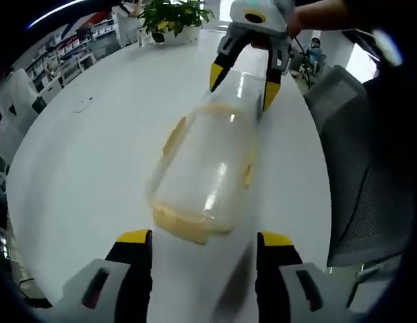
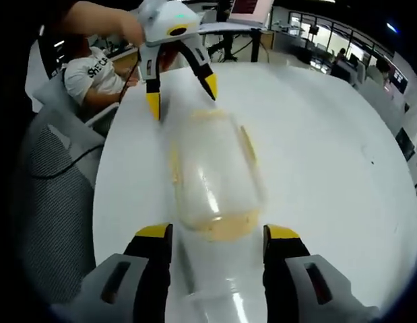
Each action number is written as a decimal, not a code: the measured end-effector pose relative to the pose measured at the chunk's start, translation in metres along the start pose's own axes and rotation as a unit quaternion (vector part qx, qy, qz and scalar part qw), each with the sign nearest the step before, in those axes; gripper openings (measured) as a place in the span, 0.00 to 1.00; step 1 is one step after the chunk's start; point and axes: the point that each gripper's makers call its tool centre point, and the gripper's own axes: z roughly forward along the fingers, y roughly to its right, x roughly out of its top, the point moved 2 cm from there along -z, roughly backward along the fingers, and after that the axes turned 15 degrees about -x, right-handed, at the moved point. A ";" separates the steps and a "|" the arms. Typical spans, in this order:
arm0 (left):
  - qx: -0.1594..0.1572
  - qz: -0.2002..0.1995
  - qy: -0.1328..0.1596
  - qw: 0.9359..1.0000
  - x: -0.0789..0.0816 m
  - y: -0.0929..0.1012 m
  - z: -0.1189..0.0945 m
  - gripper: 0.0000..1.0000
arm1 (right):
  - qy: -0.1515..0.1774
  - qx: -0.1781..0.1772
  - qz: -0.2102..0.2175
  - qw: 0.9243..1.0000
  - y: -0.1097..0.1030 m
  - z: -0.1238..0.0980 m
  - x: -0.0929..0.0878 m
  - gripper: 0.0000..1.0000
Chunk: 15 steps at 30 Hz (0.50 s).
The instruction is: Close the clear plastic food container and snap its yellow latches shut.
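**Operator:** White, rounded surface, office setting. Report container position.

**Inspector:** Clear plastic food container lies lengthwise along the middle of the surface, between the two grippers. Left gripper stands at one short end, right gripper at the opposite short end. Each appears at the far end in the other's view.

**Operator:** Jaw state?

**Inspector:** Both sets of jaws are spread apart and hold nothing. Each pair brackets a short end of the container; contact with the plastic cannot be confirmed.

**Operator:** Task progress?

**Inspector:** Judgement only: the lid appears to sit on the body, so closing looks largely done. Yellow latches show along the long sides and at the short ends. Motion blur prevents confirming whether any latch is snapped down. Treat all latches as pending.

**Operator:** Surroundings and obstructions?

**Inspector:** A grey mesh chair stands at the edge of the surface on the person's side. A potted plant sits at the far edge in the left gripper view. A small dark item lies well apart from the container. Another person sits beyond the far edge in the right gripper view. Nothing on the surface blocks access to the latches.
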 end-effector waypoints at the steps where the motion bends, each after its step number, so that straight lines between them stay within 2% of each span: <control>1: 0.000 0.011 -0.005 1.000 0.001 -0.002 0.000 0.56 | -0.002 0.001 -0.004 1.000 0.001 0.001 0.000 0.51; 6: -0.001 0.031 -0.030 0.999 0.001 -0.007 0.000 0.57 | -0.005 0.003 -0.007 1.000 0.003 0.002 0.000 0.51; 15: -0.009 0.057 -0.051 0.997 -0.002 -0.013 0.003 0.56 | -0.018 0.015 -0.014 1.000 0.004 0.007 -0.005 0.50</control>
